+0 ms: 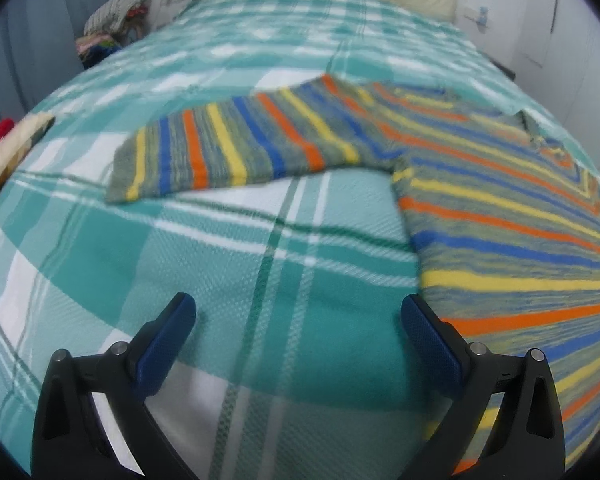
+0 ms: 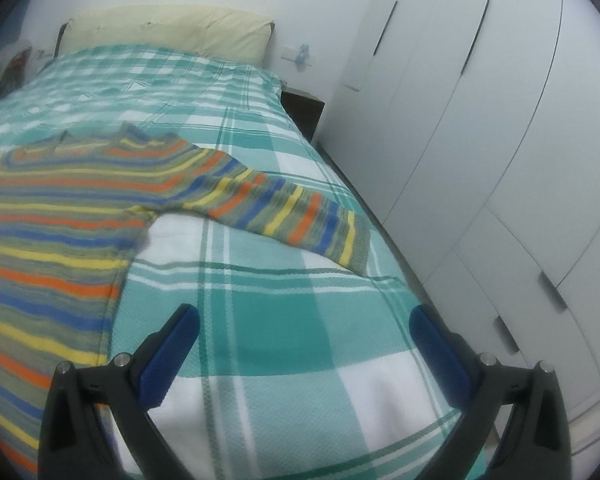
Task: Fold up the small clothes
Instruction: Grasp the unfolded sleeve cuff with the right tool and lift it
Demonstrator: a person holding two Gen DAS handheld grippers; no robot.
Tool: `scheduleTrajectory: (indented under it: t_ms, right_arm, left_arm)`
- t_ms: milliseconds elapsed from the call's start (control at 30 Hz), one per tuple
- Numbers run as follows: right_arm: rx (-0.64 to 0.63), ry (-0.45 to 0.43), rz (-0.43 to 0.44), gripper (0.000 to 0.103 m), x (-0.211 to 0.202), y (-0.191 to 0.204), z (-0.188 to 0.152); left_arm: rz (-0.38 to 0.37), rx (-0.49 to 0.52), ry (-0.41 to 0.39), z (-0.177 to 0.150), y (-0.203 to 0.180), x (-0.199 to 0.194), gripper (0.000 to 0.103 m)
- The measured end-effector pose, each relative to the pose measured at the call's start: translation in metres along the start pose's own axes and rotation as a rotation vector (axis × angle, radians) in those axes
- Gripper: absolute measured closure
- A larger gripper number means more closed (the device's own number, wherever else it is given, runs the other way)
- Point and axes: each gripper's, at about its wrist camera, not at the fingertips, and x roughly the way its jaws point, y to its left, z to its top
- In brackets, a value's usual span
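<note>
Both hand-held grippers, left [image 1: 299,314] and right [image 2: 304,324], are held spread and empty; the sweater [image 1: 500,216] is laid between them, sleeves [image 1: 228,152] outstretched sideways

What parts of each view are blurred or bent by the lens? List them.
Left wrist view: the striped sweater and far blanket are smeared, the left claw stays sharp, and the bed bulges like a dome. Right wrist view: soft haze overall, the wardrobe doors bow into curves, and corners go dark.
</note>
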Motion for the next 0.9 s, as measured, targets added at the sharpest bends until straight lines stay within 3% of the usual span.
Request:
scheduleTrajectory:
  t_ms: [167,233,400,467,567,600,667,733,800,867,900]
  right_arm:
    - [-0.014,0.017,-0.004,0.0,0.004,0.005,0.0]
    - [-0.011,0.021,0.031,0.0,0.005,0.001,0.004]
    - [0.164,0.002,0.341,0.0,0.035,-0.08,0.061]
    - [0.281,0.1,0.447,0.0,0.086,-0.124,0.08]
    - [0.505,0.287,0.525,0.003,0.162,-0.165,0.071]
    - [0.596,0.354,0.555,0.008,0.185,-0.174,0.06]
    - [0.715,0.392,0.633,0.013,0.21,-0.18,0.045]
    - [0.738,0.385,0.666,0.022,0.224,-0.176,0.042]
    - [0.713,0.375,0.629,0.026,0.234,-0.169,0.047]
    - [0.694,0.383,0.631,0.039,0.246,-0.161,0.052]
    - [0.679,0.421,0.615,0.064,0.254,-0.153,0.052]
  left_arm:
    - [-0.047,0.024,-0.114,0.009,-0.012,-0.041,0.001]
    - [-0.088,0.022,-0.159,0.013,-0.012,-0.057,0.0]
    - [-0.182,0.013,-0.222,0.023,-0.014,-0.082,0.0]
    - [-0.179,0.019,-0.227,0.023,-0.014,-0.082,0.0]
    - [-0.157,0.04,-0.229,0.023,-0.018,-0.081,0.0]
    - [-0.153,0.046,-0.228,0.023,-0.018,-0.08,0.0]
    - [-0.149,0.046,-0.216,0.023,-0.017,-0.075,0.0]
    - [-0.151,0.036,-0.198,0.02,-0.016,-0.071,0.0]
    - [-0.148,0.029,-0.177,0.021,-0.016,-0.063,0.0]
    - [-0.14,0.035,-0.167,0.021,-0.018,-0.06,0.0]
    - [-0.137,0.04,-0.167,0.019,-0.019,-0.06,0.0]
